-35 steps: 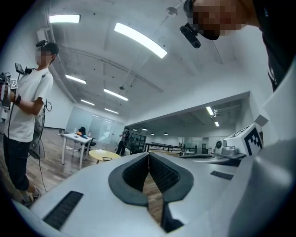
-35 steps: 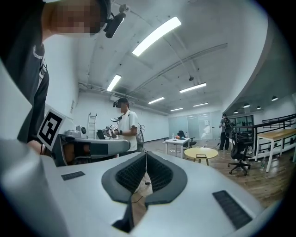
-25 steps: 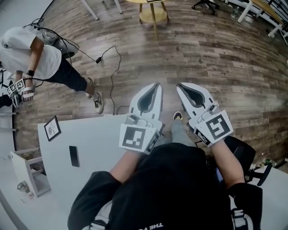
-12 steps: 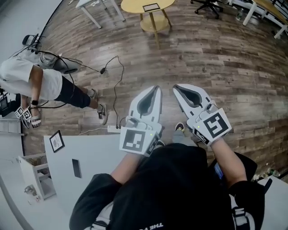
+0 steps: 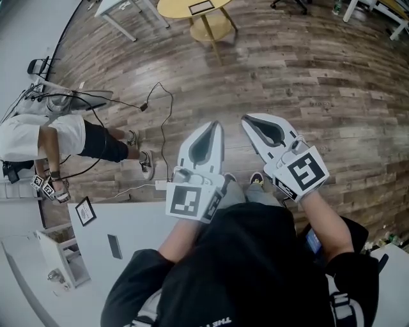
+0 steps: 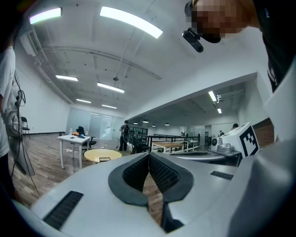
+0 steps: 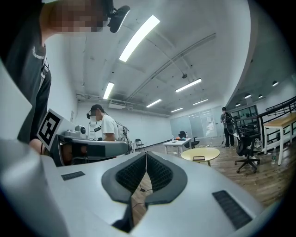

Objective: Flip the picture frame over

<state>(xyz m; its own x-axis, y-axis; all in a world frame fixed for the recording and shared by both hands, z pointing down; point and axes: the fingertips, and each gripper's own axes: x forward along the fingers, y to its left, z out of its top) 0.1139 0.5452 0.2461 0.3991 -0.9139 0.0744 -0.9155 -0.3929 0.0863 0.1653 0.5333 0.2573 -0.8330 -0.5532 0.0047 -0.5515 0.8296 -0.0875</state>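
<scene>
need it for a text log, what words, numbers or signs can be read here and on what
"THE": upside down on the black shirt, rest cut off.
Cubes on left claw and right claw: square marker patterns, no words.
Print in the picture frame: too small to read.
Small shirt print, right gripper view: unreadable.

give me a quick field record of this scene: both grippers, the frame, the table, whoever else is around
left gripper: fingers shut, nothing between them, held out over the wood floor
right gripper: fingers shut, nothing between them, beside the left one
picture frame: on the white table, near its far left corner, away from both grippers
also on table: dark flat slab
others: second person at left; round yellow table beyond
task state: frame not yet grasped
</scene>
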